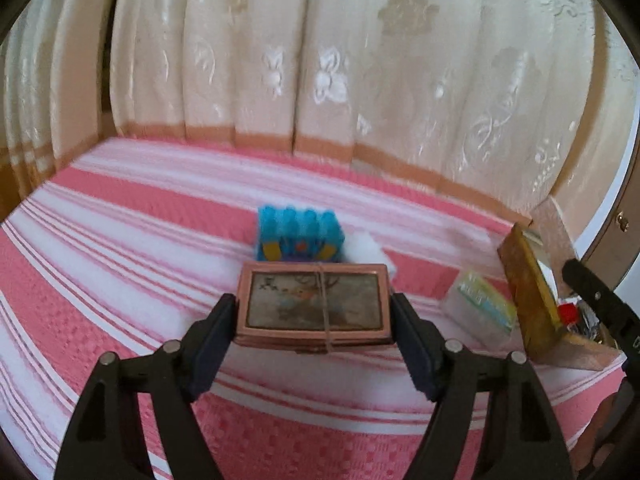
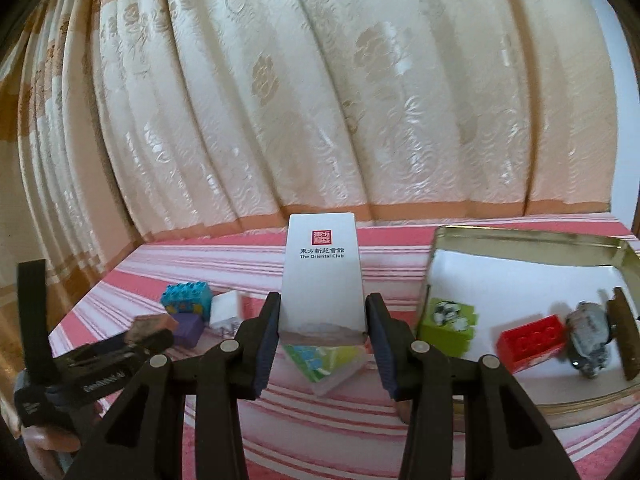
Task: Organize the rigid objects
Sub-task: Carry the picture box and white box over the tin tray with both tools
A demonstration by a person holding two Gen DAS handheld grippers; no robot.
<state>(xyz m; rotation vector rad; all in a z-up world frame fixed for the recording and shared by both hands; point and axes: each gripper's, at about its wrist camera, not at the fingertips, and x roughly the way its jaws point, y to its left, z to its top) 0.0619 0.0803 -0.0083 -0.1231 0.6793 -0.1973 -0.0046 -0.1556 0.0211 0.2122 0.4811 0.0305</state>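
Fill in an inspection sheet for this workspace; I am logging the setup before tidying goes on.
Surface: pink and white striped cloth.
Job's things: copper-framed box tied with a band; white Oriental Club box; open metal tin holding a green block, a red brick and a grey item too blurred to name; blue studded brick; purple brick; clear green-labelled packet.
Clutter: nothing seen.
Grippers: left gripper clamps the copper-framed box at both ends; right gripper clamps the white box at its base.
Cables: nothing seen.
Surroundings: cream patterned curtain behind.
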